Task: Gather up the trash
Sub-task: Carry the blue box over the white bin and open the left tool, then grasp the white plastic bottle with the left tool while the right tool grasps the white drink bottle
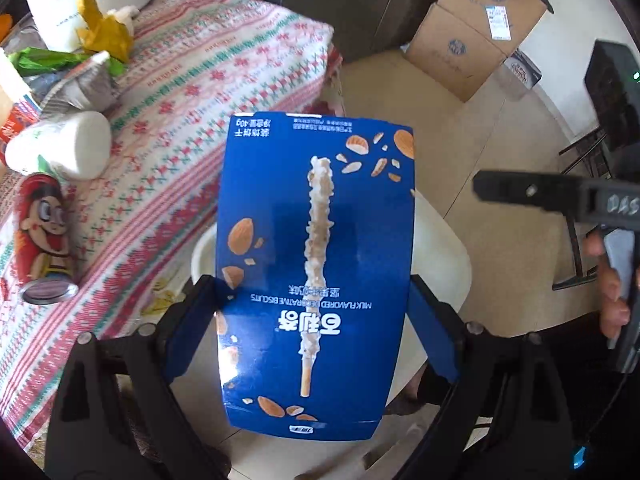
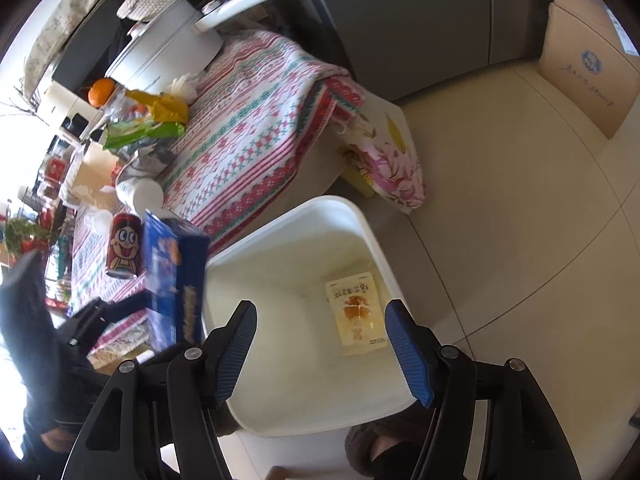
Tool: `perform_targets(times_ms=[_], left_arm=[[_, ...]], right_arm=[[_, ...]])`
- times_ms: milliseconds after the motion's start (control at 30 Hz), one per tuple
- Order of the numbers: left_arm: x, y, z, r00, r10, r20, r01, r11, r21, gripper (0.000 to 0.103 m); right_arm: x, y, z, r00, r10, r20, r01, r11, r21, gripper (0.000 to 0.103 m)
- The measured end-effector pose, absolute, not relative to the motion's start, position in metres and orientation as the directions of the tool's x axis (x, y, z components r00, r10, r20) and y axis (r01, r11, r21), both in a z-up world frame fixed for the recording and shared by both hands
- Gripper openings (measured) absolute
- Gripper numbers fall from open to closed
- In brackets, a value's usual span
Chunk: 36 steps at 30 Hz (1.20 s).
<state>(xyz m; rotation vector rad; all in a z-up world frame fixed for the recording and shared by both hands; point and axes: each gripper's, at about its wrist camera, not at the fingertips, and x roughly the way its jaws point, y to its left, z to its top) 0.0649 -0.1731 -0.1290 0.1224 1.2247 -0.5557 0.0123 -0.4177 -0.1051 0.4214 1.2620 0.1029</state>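
My left gripper (image 1: pixel 314 320) is shut on a blue biscuit box (image 1: pixel 316 272), holding it by its sides above the white trash bin (image 1: pixel 448 248) beside the table. The box also shows in the right wrist view (image 2: pixel 176 276), at the bin's left rim. My right gripper (image 2: pixel 324 344) is open and empty above the bin (image 2: pixel 260 248). A yellow snack pouch (image 2: pixel 356 312) lies on the bin's bottom. On the table lie a red cartoon can (image 1: pixel 42 236), a white paper cup (image 1: pixel 60 148), a green wrapper (image 1: pixel 44 58) and a yellow wrapper (image 1: pixel 102 28).
A patterned cloth (image 1: pixel 192 92) covers the table. A white pot (image 2: pixel 168 48) stands at its far end. Cardboard boxes (image 1: pixel 476 28) stand on the tiled floor. A floral cushion (image 2: pixel 384 160) sits by the table's end. An orange (image 2: pixel 102 90) lies near the pot.
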Motion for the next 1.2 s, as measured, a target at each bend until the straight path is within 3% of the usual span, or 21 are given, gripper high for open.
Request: perform_targets(times_ms=[200,300,833,1200], left_arm=[[0.064,-0.196,-0.142,0.187,-0.33,-0.925,0.507,0.839,-0.197,0.093],[0.066,-0.196,-0.141,0.202,-0.331,-0.922,0.507,0.841,-0.19,0.102],[0.062,-0.149,-0.098,0.31,-0.348,-0.885,0.484,0.859,-0.168,0.102],[0.08,-0.077,-0.058,0.434,-0.328,-0.839,0.345,0.921,-0.182,0.102]], right_arm=[[0.011,-0.433,-0.101,0.333,0.296,-0.895,0.191,0.909,0.372,0.069],[0.01,-0.436,-0.097,0.345,0.292,-0.892,0.191,0.909,0.372,0.069],[0.017,-0.425,-0.088,0.36,0.286,-0.888,0.164,0.918,0.362,0.07],[0.042,-0.372,-0.069,0.37,0.29,-0.883,0.067,0.939,0.337,0.074]])
